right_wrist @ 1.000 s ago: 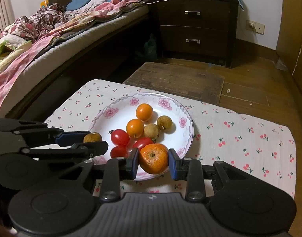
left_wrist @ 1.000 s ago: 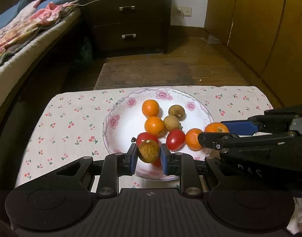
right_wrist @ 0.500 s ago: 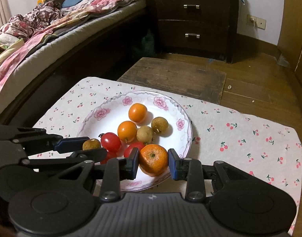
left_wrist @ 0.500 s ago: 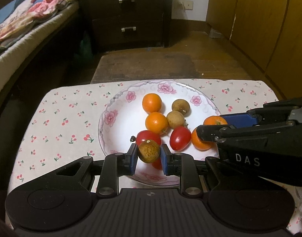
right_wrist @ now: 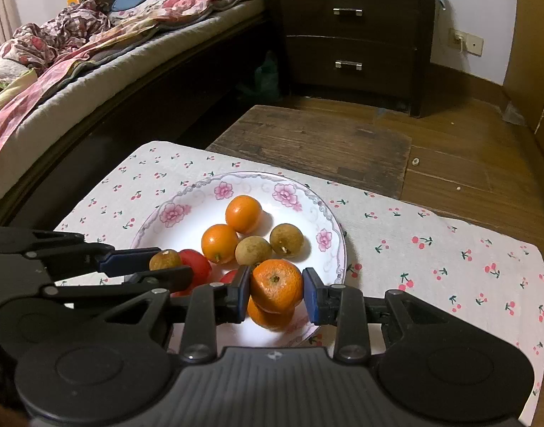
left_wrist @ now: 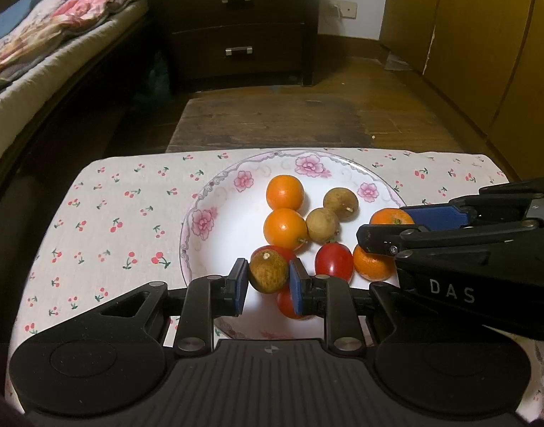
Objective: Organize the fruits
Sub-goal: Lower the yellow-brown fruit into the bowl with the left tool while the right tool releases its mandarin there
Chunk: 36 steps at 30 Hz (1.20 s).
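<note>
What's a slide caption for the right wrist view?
Right gripper holds an orange over the floral plate; left gripper alongside holds a brown longan.

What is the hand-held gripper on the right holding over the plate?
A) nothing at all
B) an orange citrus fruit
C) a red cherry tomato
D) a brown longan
B: in the right wrist view the right hand-held gripper has its blue pads pressed on either side of an orange citrus fruit above the flowered plate; the brown longan sits in the left hand-held gripper instead.
</note>
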Motion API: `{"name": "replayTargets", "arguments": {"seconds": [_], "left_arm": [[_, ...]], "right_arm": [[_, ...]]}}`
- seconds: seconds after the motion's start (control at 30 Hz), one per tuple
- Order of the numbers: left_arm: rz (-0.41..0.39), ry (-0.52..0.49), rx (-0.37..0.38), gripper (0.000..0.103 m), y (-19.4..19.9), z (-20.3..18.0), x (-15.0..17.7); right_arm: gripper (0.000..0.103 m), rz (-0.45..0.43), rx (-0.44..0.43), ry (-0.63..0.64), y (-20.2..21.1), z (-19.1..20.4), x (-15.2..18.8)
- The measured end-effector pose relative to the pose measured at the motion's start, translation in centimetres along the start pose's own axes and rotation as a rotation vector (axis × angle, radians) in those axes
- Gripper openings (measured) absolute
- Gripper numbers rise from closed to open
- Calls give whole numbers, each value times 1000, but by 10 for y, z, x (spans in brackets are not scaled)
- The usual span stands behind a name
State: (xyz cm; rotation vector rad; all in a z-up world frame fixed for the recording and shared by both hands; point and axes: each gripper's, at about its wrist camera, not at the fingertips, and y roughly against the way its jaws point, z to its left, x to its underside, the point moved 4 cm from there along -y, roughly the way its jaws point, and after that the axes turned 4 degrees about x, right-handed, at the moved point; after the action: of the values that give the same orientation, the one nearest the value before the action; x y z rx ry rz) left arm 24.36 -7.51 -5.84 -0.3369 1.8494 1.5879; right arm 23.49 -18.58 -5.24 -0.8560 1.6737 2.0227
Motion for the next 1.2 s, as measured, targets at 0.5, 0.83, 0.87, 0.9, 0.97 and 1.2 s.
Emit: {"name": "replayTargets", "arguments": {"seconds": [0.5, 0.83, 0.87, 0.9, 0.97, 1.2], "left_arm": [[-4, 33, 13, 59, 6, 3, 0], [-26, 7, 14, 60, 14, -4, -3], [-27, 11, 15, 60, 15, -3, -3], [-28, 13, 15, 60, 16, -3, -3], [-31, 13, 14, 61, 17, -3, -2], [-42, 17, 7, 65, 25, -4, 0]], "right_arm": [[46, -14, -19, -66, 6, -8, -2], [47, -43, -55, -89, 16, -6, -7], [47, -46, -61, -93, 18, -6, -8], [47, -52, -62, -95, 20, -7, -9], [48, -60, -67, -101, 22, -7, -11], [48, -65, -50, -116, 32, -10, -7]]}}
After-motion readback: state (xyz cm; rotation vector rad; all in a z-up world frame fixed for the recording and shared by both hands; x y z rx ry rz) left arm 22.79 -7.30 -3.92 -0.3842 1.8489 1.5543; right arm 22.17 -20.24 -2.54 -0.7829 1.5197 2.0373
